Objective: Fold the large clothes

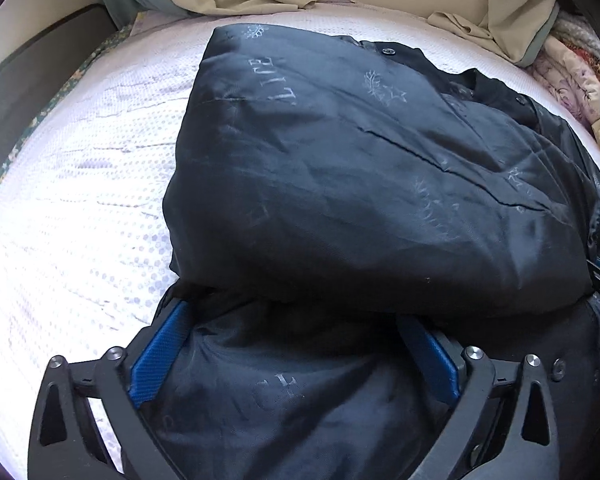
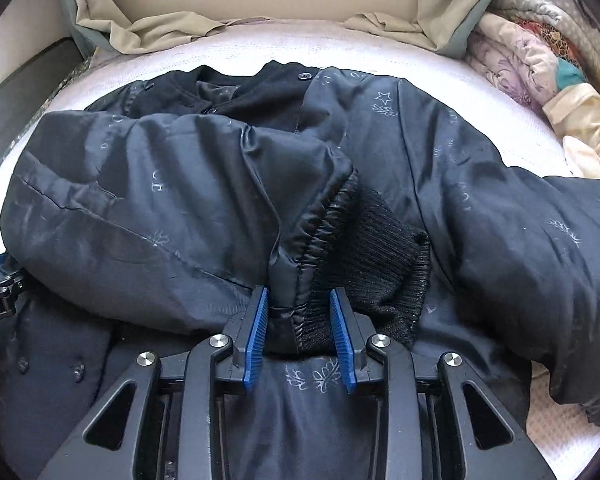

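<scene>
Jacket (image 2: 148,200) cuff (image 2: 364,248) between right gripper (image 2: 302,304) pads

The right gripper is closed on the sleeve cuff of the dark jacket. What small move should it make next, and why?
Probably carry the sleeve cuff a little further across the dark jacket and lay it down. The right gripper pinches the cuff, which bunches near the jacket's middle instead of lying flat, while the left gripper stands wide open over the folded side, gripping nothing.

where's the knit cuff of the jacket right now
In the right wrist view the black knit cuff sits low at centre, on top of the dark jacket, with its sleeve end pinched in the right gripper.
</scene>
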`<state>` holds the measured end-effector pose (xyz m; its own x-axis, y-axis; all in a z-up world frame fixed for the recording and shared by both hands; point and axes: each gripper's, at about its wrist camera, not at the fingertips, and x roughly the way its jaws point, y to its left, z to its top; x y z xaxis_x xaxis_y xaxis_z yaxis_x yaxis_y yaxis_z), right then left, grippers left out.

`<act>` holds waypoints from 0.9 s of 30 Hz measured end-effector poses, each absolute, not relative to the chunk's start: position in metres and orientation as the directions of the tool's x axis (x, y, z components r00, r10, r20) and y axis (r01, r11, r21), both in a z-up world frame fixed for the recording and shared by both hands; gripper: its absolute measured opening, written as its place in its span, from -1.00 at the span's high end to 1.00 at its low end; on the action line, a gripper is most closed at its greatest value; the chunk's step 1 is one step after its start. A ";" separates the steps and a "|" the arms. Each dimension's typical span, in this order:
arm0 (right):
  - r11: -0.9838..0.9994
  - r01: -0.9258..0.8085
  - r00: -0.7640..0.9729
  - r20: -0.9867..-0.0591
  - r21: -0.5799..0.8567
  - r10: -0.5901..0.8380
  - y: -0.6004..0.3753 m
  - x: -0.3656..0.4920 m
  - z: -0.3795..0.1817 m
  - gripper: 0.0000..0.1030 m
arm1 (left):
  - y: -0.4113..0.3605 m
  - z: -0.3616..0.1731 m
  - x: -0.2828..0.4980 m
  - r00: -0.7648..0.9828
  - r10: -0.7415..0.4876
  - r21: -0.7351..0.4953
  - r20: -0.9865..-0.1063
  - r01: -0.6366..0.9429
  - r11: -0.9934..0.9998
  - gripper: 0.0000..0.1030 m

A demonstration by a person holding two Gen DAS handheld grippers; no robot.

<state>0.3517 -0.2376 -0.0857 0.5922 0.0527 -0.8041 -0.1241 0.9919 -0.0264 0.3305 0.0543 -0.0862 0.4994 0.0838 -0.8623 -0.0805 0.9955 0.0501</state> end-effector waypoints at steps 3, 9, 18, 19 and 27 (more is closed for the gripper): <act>0.992 -0.129 0.606 -0.792 -0.011 0.070 -0.240 0.355 -0.092 0.46 | 0.054 -0.087 0.329 0.505 0.085 0.052 -0.859 -0.080 0.995 -1.00; 0.992 -0.127 0.627 -0.776 -0.009 0.073 -0.240 0.355 -0.096 0.46 | 0.051 -0.078 0.323 0.501 0.088 0.055 -0.861 -0.080 0.995 -0.98; 0.990 -0.144 0.621 -0.779 -0.001 0.090 -0.234 0.351 -0.086 0.09 | 0.016 -0.037 0.269 0.564 -0.053 -0.059 -0.824 0.008 0.998 -0.98; 0.989 -0.149 0.616 -0.781 0.012 0.102 -0.233 0.351 -0.085 -0.03 | 0.009 -0.036 0.262 0.561 -0.070 -0.062 -0.825 0.033 0.998 -0.98; 0.986 -0.134 0.594 -0.789 0.098 0.159 -0.236 0.344 -0.067 -0.36 | 0.003 -0.078 0.266 0.501 -0.022 0.000 -0.865 0.043 0.999 -1.00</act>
